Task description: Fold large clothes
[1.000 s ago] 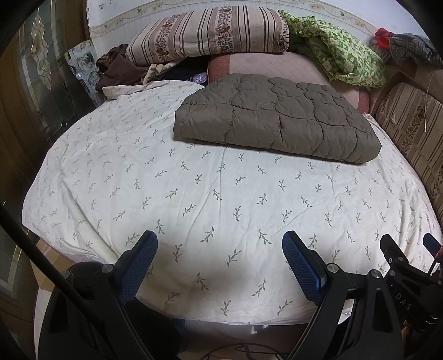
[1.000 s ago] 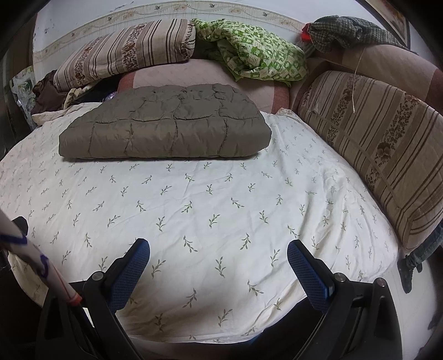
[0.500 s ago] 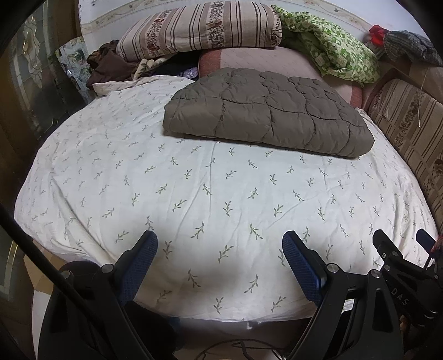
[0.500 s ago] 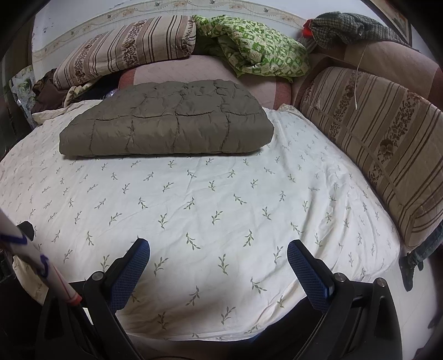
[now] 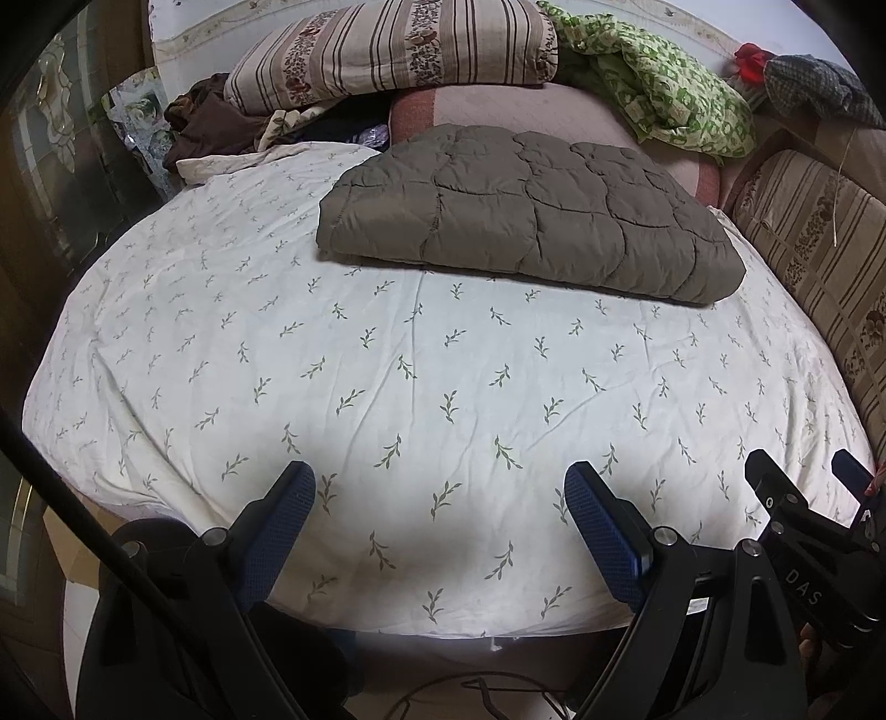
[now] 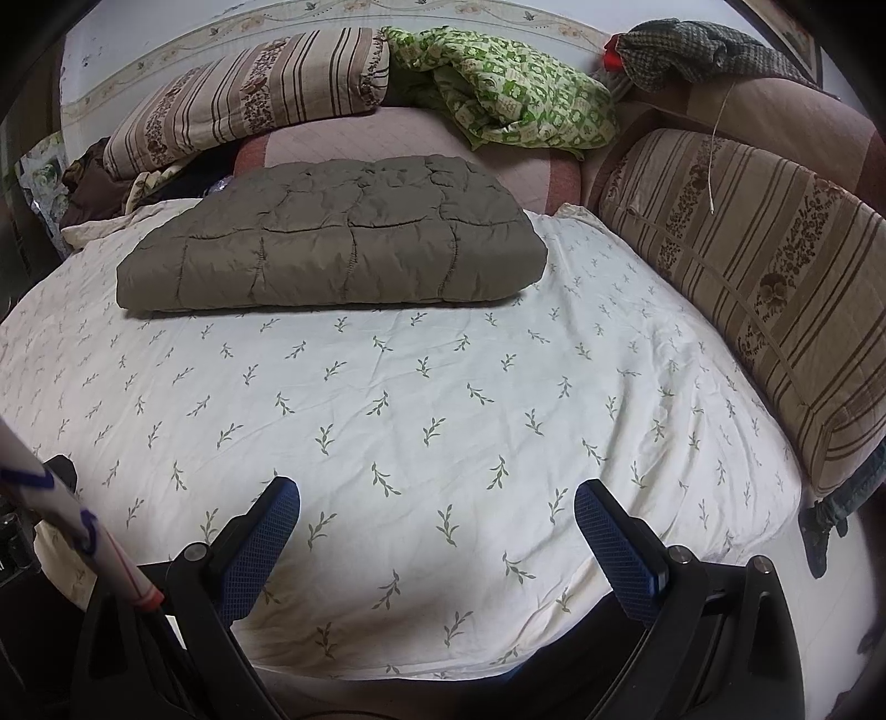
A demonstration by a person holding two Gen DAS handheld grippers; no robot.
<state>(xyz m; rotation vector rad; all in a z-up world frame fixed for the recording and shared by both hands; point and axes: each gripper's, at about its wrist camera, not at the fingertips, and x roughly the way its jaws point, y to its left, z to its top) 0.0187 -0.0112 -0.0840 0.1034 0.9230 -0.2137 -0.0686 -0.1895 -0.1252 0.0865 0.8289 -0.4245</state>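
Hovering over the near edge of the bed (image 5: 166, 343), we hold both claws wide and empty: the left claw (image 5: 440, 501) and the right claw (image 6: 437, 515) each show their blue pads spread well apart, with only the leaf-print sheet (image 6: 443, 387) between them.

The task's thing, a brown quilted jacket (image 5: 526, 221), lies already folded into a thick flat block at the far side of the bed, well apart from both claws and just in front of the pink bolster (image 6: 410, 138).

We judge the main risk from here to be the reach. The padded block looks puffy and slippery; a pinch on the top layer alone could peel it open and undo the fold. Dragging it toward us could also ruck the loose sheet. A striped cushion (image 6: 747, 288) crowds the right side, and a green quilt (image 5: 664, 94) and a striped pillow (image 5: 398, 50) sit piled behind, so a far reach could snag those.

We see no containers here: no basket, box or drawer in either view, and nothing held inside anything. A heap of dark clothes (image 5: 205, 122) lies loose at the far left.
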